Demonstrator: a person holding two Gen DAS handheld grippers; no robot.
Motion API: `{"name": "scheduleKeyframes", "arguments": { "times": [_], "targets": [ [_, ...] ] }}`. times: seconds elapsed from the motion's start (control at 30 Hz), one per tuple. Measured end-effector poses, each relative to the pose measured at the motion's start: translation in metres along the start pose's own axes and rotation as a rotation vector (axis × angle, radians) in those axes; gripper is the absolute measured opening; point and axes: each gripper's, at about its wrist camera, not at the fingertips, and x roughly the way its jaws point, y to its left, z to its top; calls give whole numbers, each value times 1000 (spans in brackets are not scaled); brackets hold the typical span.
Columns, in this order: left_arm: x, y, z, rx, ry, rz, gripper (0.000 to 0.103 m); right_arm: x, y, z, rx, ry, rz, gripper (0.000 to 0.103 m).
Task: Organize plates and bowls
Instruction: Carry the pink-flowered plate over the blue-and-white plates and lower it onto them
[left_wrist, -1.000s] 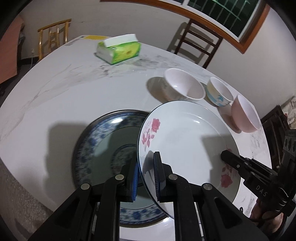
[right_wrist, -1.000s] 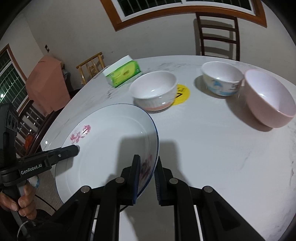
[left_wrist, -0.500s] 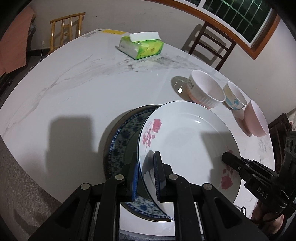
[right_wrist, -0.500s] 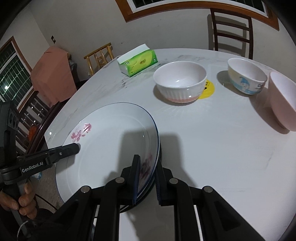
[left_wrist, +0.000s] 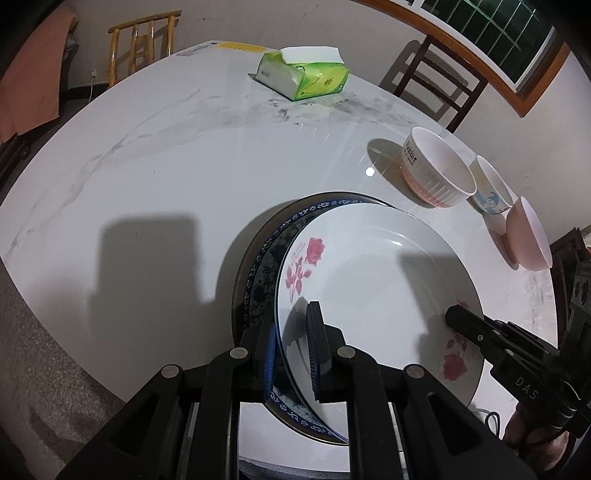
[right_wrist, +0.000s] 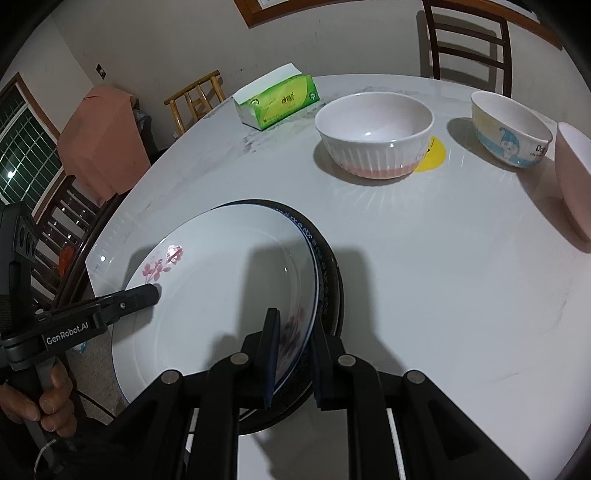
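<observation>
You hold a white rose-patterned plate (left_wrist: 376, 280) by opposite rims: your left gripper (left_wrist: 291, 350) clamps its edge at 7 o'clock, your right gripper (right_wrist: 293, 354) clamps the far side. The plate sits tilted over a blue-patterned plate (left_wrist: 258, 273) lying on the marble table (left_wrist: 166, 155). Three bowls stand at 2 o'clock, a ribbed white bowl (left_wrist: 436, 173) nearest; a green tissue pack (left_wrist: 306, 77) is at 12 o'clock.

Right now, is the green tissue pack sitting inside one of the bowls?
No, the tissue pack lies on the table, apart from the ribbed bowl.
</observation>
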Motion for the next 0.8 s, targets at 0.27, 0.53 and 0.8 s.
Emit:
{"name": "scheduleKeyframes", "arguments": {
  "times": [0.27,0.53,0.8],
  "targets": [
    [8,5,0,-22,19,16,13,6,5,2,-23,16,-12,16],
    [9,7,3,-41,25,22,13,8,9,3,-26,22,-26,18],
    [9,2,5,-29,46,27,26,8,11,3,-30,29,-40,18]
  ]
}}
